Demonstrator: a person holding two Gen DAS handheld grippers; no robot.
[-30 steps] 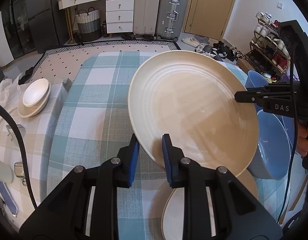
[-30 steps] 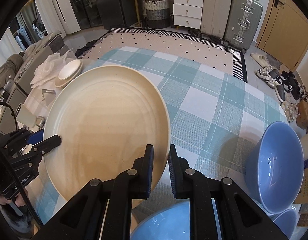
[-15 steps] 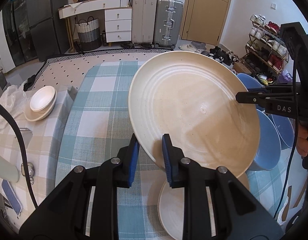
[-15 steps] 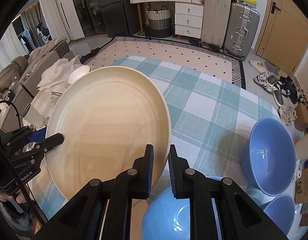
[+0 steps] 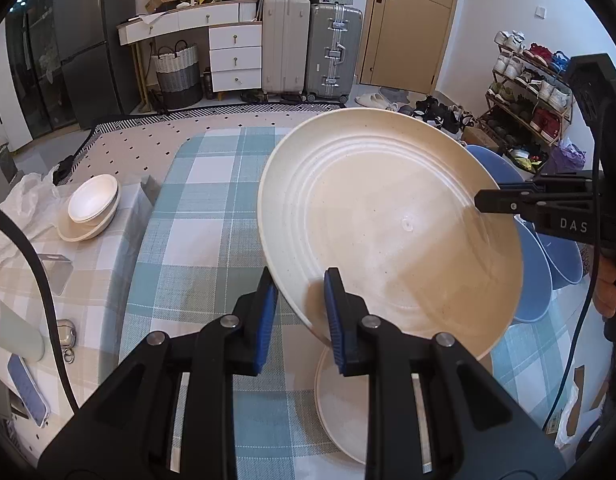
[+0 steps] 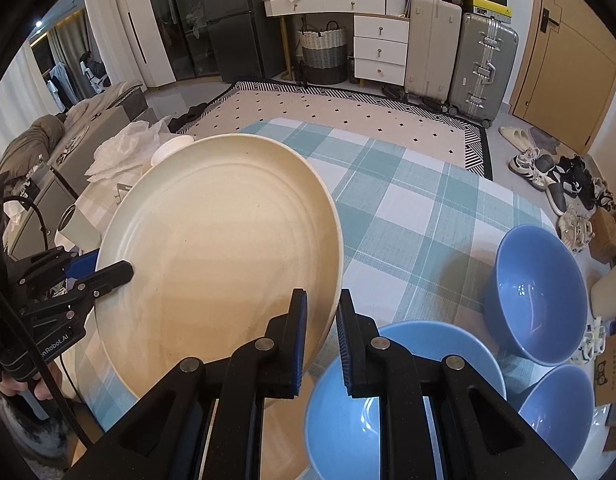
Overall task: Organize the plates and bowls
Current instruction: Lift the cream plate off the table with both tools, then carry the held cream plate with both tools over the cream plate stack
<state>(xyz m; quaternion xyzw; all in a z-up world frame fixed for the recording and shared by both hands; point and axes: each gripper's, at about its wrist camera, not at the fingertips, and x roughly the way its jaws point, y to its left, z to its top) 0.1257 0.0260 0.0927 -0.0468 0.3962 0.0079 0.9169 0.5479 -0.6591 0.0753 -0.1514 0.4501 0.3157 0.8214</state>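
Cream and faintly speckled, the big plate (image 5: 387,232) fills the middle of the left wrist view, tilted and lifted clear of the checked tablecloth (image 5: 196,240). My left gripper (image 5: 298,300) is clamped on its near rim at lower centre, blue pads (image 5: 331,304) pressing either side of the edge. My right gripper (image 5: 481,202) reaches in from the right edge of that frame and pinches the opposite rim. In the right wrist view the same plate (image 6: 220,248) sits left of centre; my right gripper (image 6: 321,320) bites its lower right edge, and the left one (image 6: 126,270) grips from the left.

Beneath the raised plate, at the bottom of the left view, a second cream plate (image 5: 339,396) lies flat on the cloth. Three blue bowls (image 6: 535,292) stand in the lower right of the right view. Two small white bowls (image 5: 94,204) are nested on a side surface at the left.
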